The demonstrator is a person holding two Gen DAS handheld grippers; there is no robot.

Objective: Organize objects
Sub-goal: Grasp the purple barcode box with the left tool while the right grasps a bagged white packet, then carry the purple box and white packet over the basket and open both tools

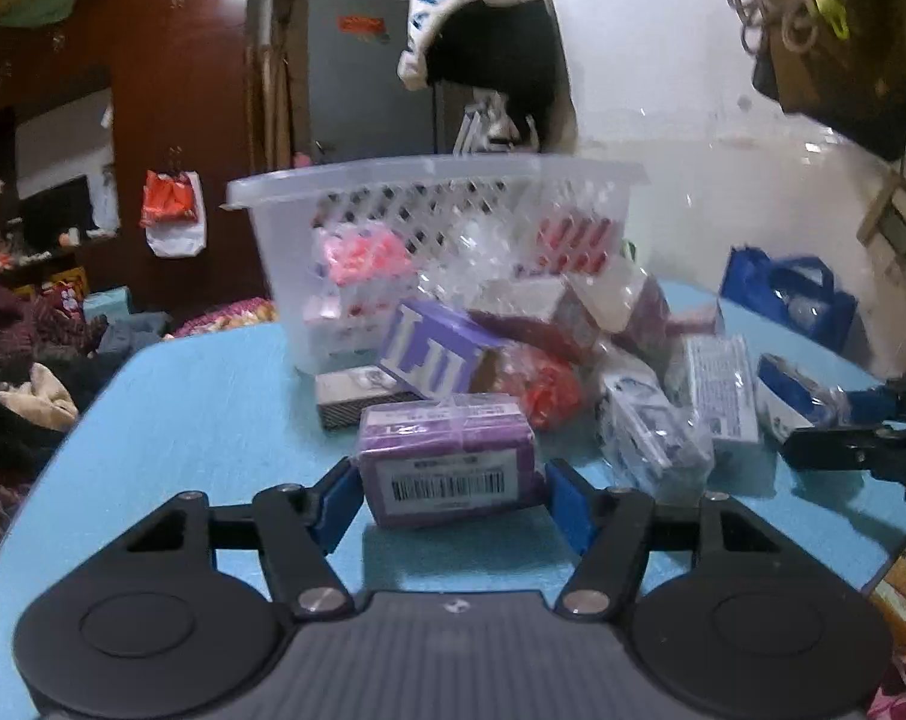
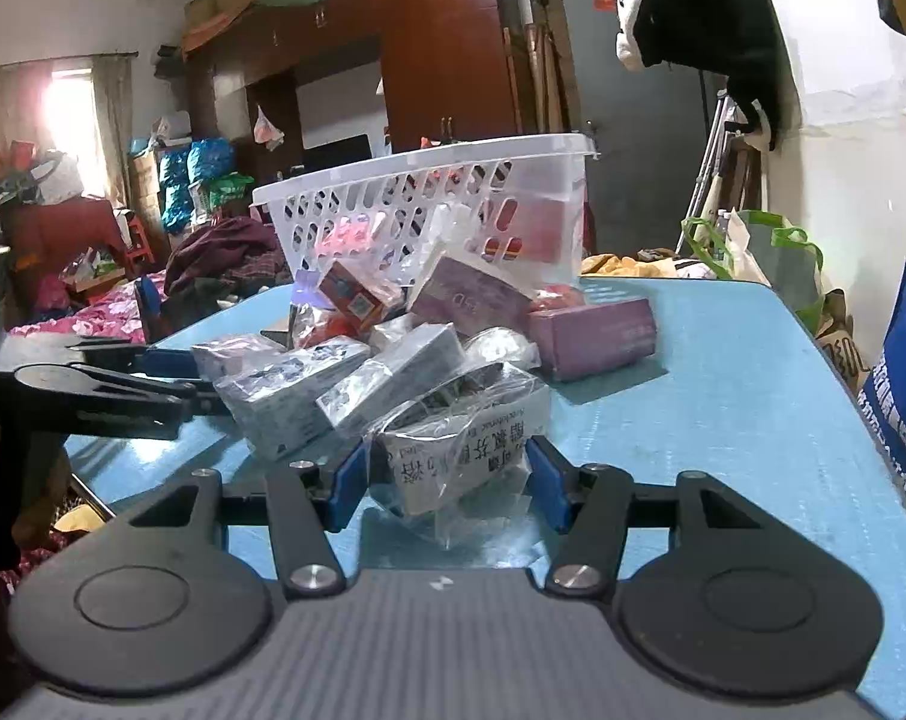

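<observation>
While a good part of the pile is still loose on the blue table [image 1: 201, 420], the white basket [image 1: 435, 177] behind it already holds several packets — pink and red ones show through its slotted wall. So the sorting looks partly done, by my reckoning well short of half.

My left gripper [image 1: 447, 489] has its blue pads on either side of a purple box [image 1: 447, 462] with a barcode label facing me. The pads sit right at the box's ends and appear to pinch it, though I cannot tell whether the box is lifted or resting on the table. It is at the near edge of the heap, well in front of the basket.

My right gripper [image 2: 447, 480] is closed around a white box in a clear plastic bag [image 2: 465, 450], printed characters on its side; the fingers press into the wrapping at both sides. This one lies at the near end of the pile too, with the basket beyond it.

Left to move, as far as I can see: a purple carton [image 2: 591, 336] on the table just right of the heap, a second purplish box [image 2: 471, 294] leaning against the basket, an orange box [image 2: 357, 294], and several grey-white wrapped packs [image 2: 291, 390] — plus something red in plastic [image 1: 543, 390]. Both held boxes would go into the basket next, I judge.
</observation>
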